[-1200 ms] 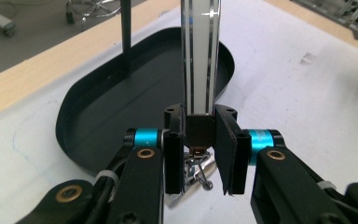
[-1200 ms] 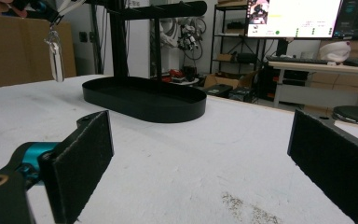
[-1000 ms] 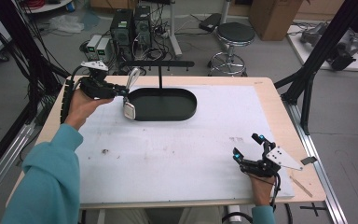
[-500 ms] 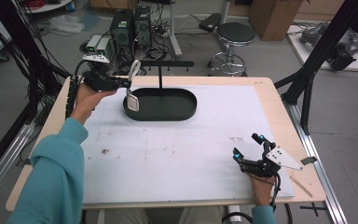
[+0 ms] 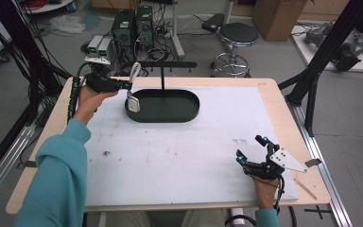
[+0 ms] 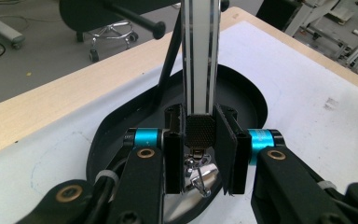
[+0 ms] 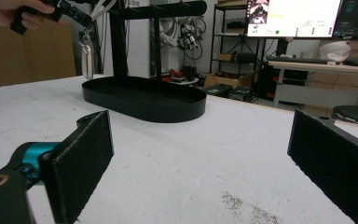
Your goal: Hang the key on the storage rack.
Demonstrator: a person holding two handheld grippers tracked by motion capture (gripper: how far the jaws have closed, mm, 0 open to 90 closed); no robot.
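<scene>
Clenching a strap (image 6: 198,60) over the tray's rim (image 5: 137,116), left claw (image 5: 125,85); right claw (image 5: 251,150) released, well apart

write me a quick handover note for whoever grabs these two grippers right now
Left gripper: shut on the white strap, holding it up at the left end of the black stand, near the crossbar. A metal tag hangs from the strap over the tray rim.
Right gripper: open, holding nothing, low over the white mat at the near right.
Done: strap lifted.
Left: it is not yet hung on a peg; that looks like the next step.
</scene>
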